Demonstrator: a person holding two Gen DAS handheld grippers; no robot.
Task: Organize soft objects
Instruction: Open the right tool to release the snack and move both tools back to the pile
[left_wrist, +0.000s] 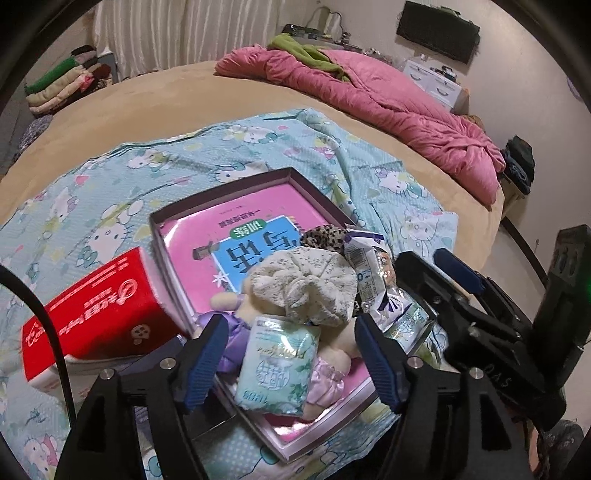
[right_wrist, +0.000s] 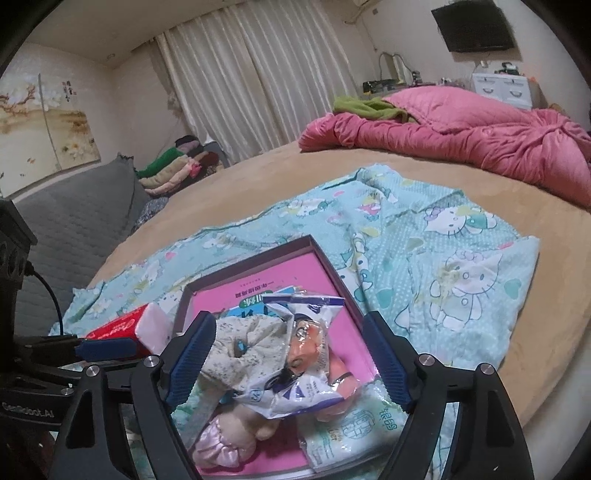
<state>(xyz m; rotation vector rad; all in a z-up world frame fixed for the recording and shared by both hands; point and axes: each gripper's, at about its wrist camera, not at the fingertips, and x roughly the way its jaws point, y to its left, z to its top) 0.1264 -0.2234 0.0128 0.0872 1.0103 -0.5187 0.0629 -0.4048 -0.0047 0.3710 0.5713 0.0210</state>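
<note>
Left wrist view: the left gripper (left_wrist: 291, 363) is spread wide, its blue-padded fingers (left_wrist: 205, 360) on either side of a pale green tissue pack (left_wrist: 275, 363) without visibly touching it. The pack leans on a plush doll in lilac and pink satin (left_wrist: 325, 373), just ahead of the gripper. Past it sits a cream lace scrunchie (left_wrist: 308, 284), then a leopard-print scrunchie (left_wrist: 323, 232) farther out. To the right of these is a crinkled white and blue plastic packet (left_wrist: 373, 273). All lie in a shallow open box (left_wrist: 229, 192) with a pink book cover as its floor. Left of the gripper, beside the box, stands a red tissue box (left_wrist: 92, 314). Everything rests on a Hello Kitty cloth (left_wrist: 110, 192) spread over a tan bed (left_wrist: 166, 96), with a pink quilt (left_wrist: 388, 107) far ahead. The right gripper (left_wrist: 439, 280) shows at the right edge, near the packet.

Right wrist view: the right gripper (right_wrist: 288, 360) is also wide open, holding nothing. Between its fingers (right_wrist: 388, 363), apart from both, lies the plastic packet (right_wrist: 295, 369) with the lace scrunchie (right_wrist: 236, 350) to its left. The doll (right_wrist: 236, 428) lies nearer the gripper, and a green wipes pack (right_wrist: 351, 428) sits close on the right. The box (right_wrist: 255, 258) extends ahead; the red tissue box (right_wrist: 118, 326) and the left gripper's blue fingertip are at left.
</note>
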